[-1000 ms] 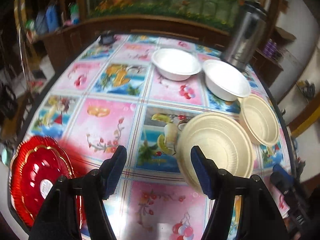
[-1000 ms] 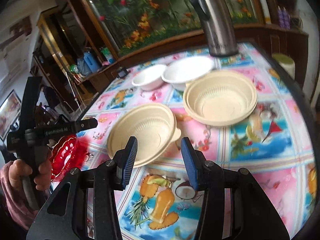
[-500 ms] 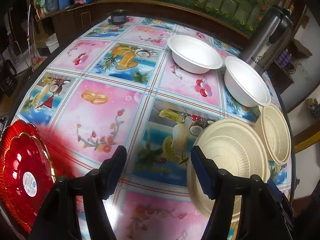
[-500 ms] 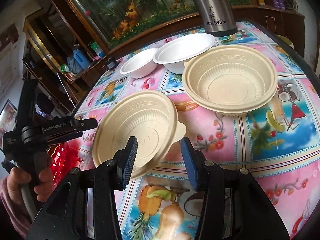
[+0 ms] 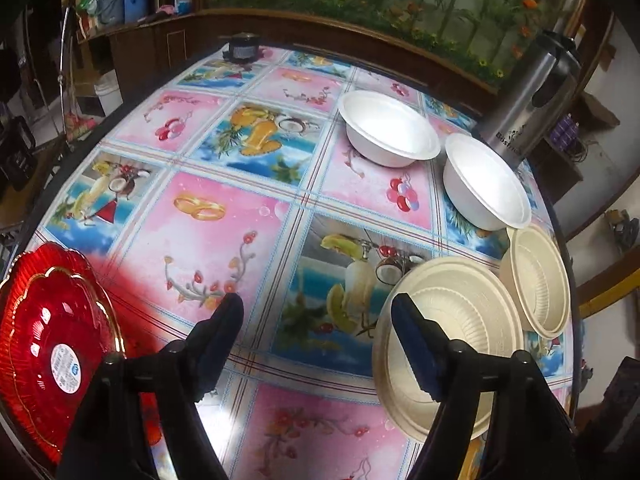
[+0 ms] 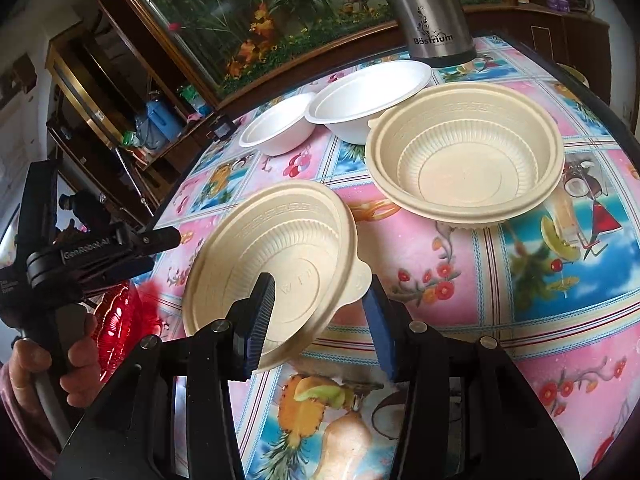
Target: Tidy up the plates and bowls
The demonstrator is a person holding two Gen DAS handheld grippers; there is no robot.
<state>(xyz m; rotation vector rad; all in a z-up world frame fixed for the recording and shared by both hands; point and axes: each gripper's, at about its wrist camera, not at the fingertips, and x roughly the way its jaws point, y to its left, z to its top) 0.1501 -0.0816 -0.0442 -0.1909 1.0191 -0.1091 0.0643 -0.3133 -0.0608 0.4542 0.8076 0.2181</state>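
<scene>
Two beige plastic bowls sit on the table: a near one (image 6: 272,264) and a far one (image 6: 464,160). Two white foam bowls (image 6: 368,100) (image 6: 278,128) stand behind them. My right gripper (image 6: 320,308) is open, its jaws straddling the near beige bowl's rim and tab. In the left wrist view my left gripper (image 5: 316,316) is open and empty above the tablecloth, with the near beige bowl (image 5: 452,332) by its right finger. A red plate (image 5: 52,344) lies at the table's left edge. The white bowls (image 5: 388,128) (image 5: 484,180) are farther back.
A steel thermos jug (image 6: 432,8) stands at the table's far edge behind the white bowls. A small dark object (image 5: 242,50) sits at the far corner. The round table (image 5: 224,216) has a fruit-print cloth. Shelves and cabinets surround it.
My right gripper moved forward and now straddles the near beige bowl's rim. My left gripper rose and pulled back a little, showing more of the table.
</scene>
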